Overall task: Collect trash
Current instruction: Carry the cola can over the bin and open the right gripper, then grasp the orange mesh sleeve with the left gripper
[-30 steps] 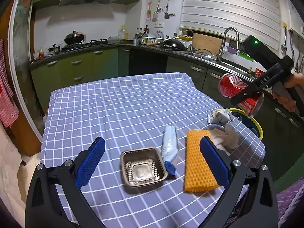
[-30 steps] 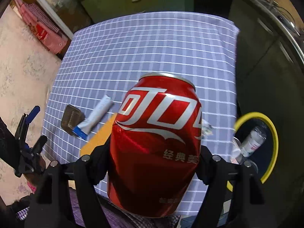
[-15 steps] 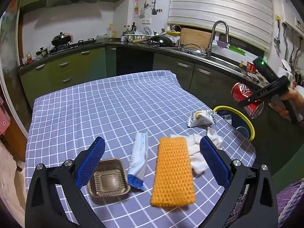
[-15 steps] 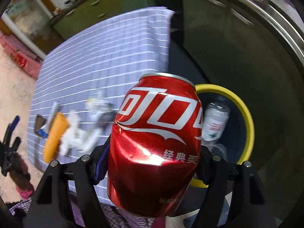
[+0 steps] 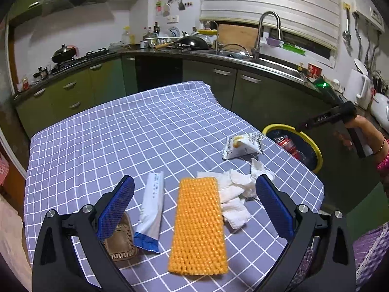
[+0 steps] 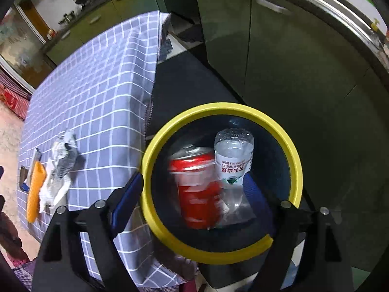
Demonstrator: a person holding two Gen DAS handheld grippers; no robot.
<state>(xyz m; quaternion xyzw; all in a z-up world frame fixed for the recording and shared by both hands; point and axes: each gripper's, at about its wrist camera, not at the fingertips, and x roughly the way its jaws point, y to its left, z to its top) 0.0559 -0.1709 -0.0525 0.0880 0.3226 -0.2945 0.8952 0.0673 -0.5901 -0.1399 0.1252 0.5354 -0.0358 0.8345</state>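
Above the yellow-rimmed dark trash bin [image 6: 296,160], the right gripper [image 6: 192,196] is pointing steeply downward, its blue-padded fingers [image 6: 126,198] standing wide apart and gripping nothing. Inside the bin the red aluminium soda can [image 6: 198,189] is showing blurred, beside a clear plastic water bottle with a white label [image 6: 233,157] that is leaning against the bin's wall; the blur is making it impossible to tell whether the can is resting on the bottom.

Over the near edge of the table with the blue-and-white checked cloth [image 5: 136,131], the left gripper [image 5: 194,205] is hovering low and angled slightly down, its fingers also spread wide and empty. Between them are lying an orange knitted rectangular cloth [image 5: 198,226] and a white tube-like wrapper with a blue end [image 5: 150,209]. A small brown foil tray [image 5: 121,243] is sitting partly behind the left finger pad, and crumpled white paper tissues [image 5: 234,194] are touching the orange cloth's right side. Farther back, near the table edge, a crumpled white printed snack packet [image 5: 243,146] is lying.

Only the left wrist view is showing the person's right hand [image 5: 359,131] gripping the tool's handle out beyond the table over the bin, plus the kitchen counter with a steel faucet [image 5: 267,31]. Only the right wrist view is looking straight into the bin, showing the bottle there.
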